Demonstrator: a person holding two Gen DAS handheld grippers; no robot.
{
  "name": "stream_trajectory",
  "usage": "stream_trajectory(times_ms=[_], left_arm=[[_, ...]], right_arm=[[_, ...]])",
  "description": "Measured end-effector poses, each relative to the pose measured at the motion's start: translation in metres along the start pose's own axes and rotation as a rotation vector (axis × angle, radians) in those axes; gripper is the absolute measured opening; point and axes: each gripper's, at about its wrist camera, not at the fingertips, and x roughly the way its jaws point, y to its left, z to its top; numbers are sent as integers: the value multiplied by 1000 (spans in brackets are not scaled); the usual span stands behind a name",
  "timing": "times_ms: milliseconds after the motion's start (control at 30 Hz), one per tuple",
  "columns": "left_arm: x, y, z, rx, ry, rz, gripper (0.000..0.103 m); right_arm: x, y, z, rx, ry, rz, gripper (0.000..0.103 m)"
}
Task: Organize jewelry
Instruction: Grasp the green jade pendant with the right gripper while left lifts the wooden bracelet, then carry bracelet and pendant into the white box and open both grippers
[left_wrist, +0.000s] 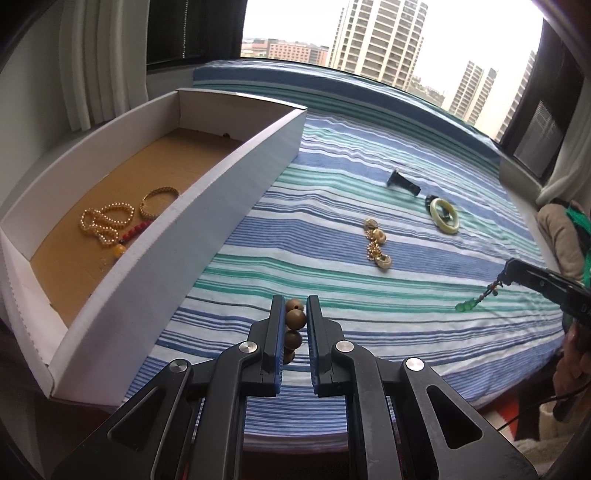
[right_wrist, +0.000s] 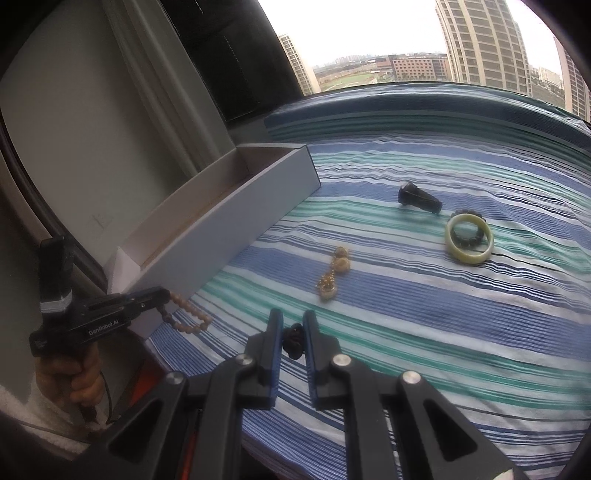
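My left gripper (left_wrist: 295, 302) is shut on a strand of brown wooden beads (left_wrist: 295, 318), held above the striped bedspread (left_wrist: 332, 332) beside the white box (left_wrist: 207, 236). In the right wrist view the same gripper (right_wrist: 164, 295) shows the beads (right_wrist: 190, 321) hanging in a loop. My right gripper (right_wrist: 293, 319) is shut on a dark knotted cord (right_wrist: 294, 341). In the left wrist view that gripper (left_wrist: 509, 272) dangles the cord with a green pendant (left_wrist: 468, 305). Inside the box lie a pearl strand (left_wrist: 105, 221), a gold bracelet (left_wrist: 159, 201) and red beads (left_wrist: 138, 229).
On the bedspread lie gold jewelry (left_wrist: 376, 243), a pale green bangle (left_wrist: 445, 216) over a dark bead ring, and a black clip (left_wrist: 403, 182). The box (right_wrist: 221, 221) stands at the bed's left edge by a wall and curtain. A window runs behind the bed.
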Motion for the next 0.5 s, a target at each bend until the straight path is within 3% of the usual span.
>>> stream_trajectory(times_ms=[167, 500], left_arm=[[0, 3, -1, -1, 2, -7, 9], [-38, 20, 10, -55, -41, -123, 9]], right_arm=[[3, 2, -2, -4, 11, 1, 11], [16, 18, 5, -37, 42, 34, 11]])
